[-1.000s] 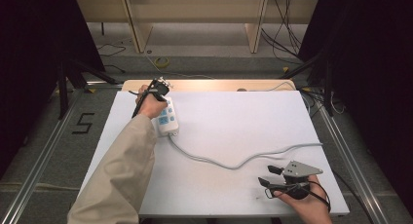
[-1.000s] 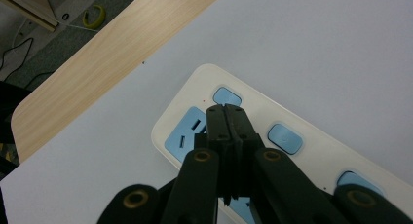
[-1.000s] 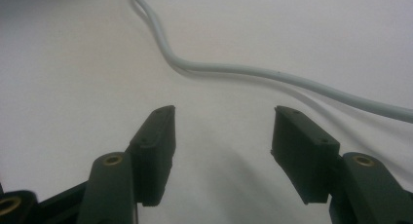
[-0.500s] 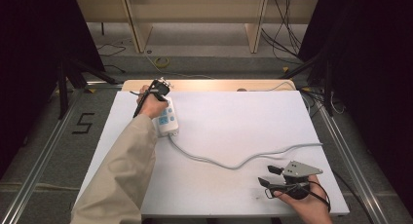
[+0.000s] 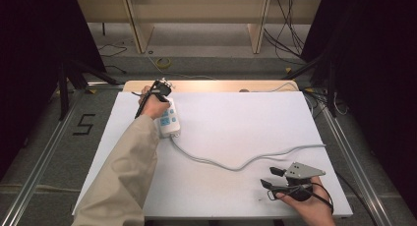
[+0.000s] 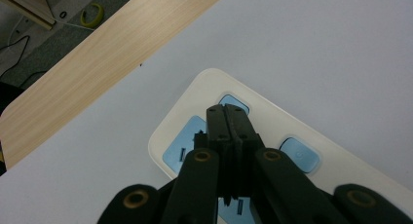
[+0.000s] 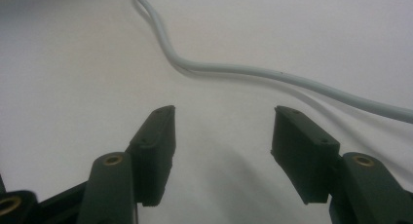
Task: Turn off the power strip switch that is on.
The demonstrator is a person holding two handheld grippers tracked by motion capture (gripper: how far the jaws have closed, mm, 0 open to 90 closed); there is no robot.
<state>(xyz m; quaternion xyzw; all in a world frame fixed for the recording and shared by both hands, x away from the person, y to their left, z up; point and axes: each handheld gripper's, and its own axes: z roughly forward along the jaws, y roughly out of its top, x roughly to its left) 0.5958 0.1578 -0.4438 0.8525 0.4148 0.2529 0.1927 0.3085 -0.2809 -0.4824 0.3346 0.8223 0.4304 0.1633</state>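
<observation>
Even overhead light keeps the white desk (image 5: 236, 118) bright while the room at 9 and 3 o'clock falls into black, and in the gripper views the near black claw parts blur softly, casting a faint grey shadow toward 12 o'clock.

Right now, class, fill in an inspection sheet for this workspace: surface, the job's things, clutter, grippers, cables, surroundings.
Surface: white board lying on a wooden table, whose far edge shows beyond it.
Job's things: white power strip with blue sockets, lying flat near the far left corner.
Clutter: nothing seen.
Grippers: left gripper shut, tips over the strip's blue sockets; whether they touch it is unclear. Right gripper open, nothing between its jaws, low over the board near the front right.
Cables: grey cord snakes from the strip across to the right edge.
Surroundings: yellow tape roll, loose wires and wooden legs on the floor beyond.
</observation>
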